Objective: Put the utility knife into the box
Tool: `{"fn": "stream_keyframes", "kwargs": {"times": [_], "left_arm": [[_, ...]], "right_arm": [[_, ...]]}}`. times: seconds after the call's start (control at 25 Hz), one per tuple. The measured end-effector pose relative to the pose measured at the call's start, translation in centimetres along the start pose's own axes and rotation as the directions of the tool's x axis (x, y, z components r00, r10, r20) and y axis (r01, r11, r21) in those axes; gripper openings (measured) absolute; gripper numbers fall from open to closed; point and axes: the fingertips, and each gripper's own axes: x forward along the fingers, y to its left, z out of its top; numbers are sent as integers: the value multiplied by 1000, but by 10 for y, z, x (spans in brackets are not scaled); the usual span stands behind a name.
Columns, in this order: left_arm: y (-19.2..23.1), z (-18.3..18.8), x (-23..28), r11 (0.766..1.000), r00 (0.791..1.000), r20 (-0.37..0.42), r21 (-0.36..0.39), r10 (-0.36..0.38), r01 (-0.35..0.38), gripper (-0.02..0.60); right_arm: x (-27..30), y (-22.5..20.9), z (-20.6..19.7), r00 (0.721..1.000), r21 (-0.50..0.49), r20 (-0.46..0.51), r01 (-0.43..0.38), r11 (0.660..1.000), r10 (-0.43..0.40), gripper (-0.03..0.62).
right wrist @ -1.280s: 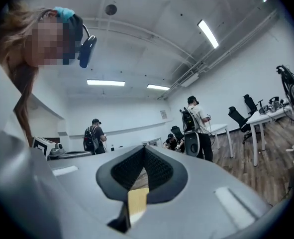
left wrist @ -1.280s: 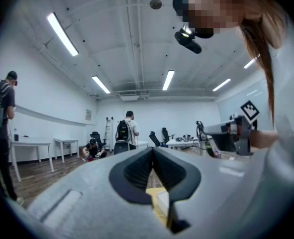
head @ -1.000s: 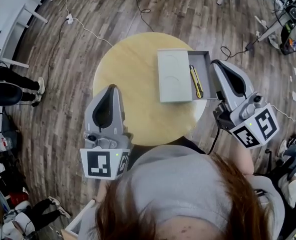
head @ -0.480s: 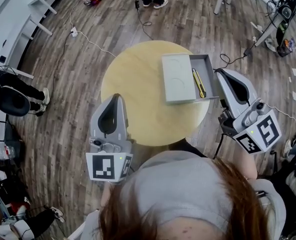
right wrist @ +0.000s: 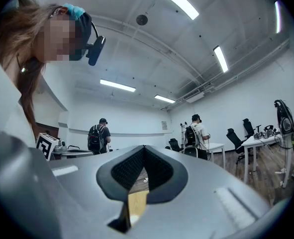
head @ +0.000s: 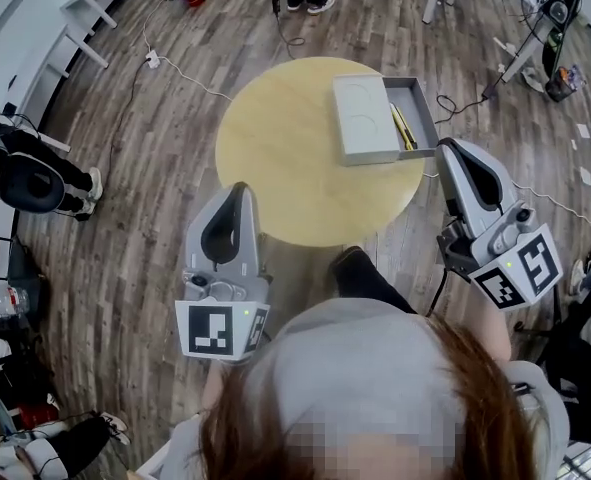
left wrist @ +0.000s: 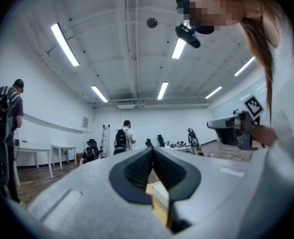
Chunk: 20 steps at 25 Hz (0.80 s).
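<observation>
Here is the round pale wooden table [head: 295,158], seen from above. On its far right side sits the flat grey rectangular box [head: 360,118], with its lid slid to the left and the tray open on the right. The yellow utility knife [head: 404,128] is in the box, lying lengthwise in that open tray close to the lid's edge.

Both tools are off the table and nearer the person. The left gripper [head: 237,190] hangs over the dark plank floor [head: 125,178] just short of the table's near rim, well apart from the box. Its own view shows the dark ribbed fingers [left wrist: 137,171] pressed together at the tips with nothing held between them. The right gripper [head: 455,148] hovers just off the table's right edge, near the box's open end but not touching it. Its fingers [right wrist: 124,171] are closed on each other too, with nothing in them.

Further back, a white cable [head: 175,63] trails across the floor. A person with a backpack [left wrist: 122,138] stands by a white wall.
</observation>
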Motion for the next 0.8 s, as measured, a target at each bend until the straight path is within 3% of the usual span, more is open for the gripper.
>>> {"fn": "stream_keyframes", "kwargs": {"times": [0.48,0.8], "left_arm": [[-31,7,-106,995,995,-4,-27,-97,97,-6],[-58,16,-143,992,992,22,-30,-120,121,-6]], "right_arm": [[-81,106,5,998,-20,-9,58,998,-58,3],[-127,137,14,997,-28,2,80,996,-80,3]]}}
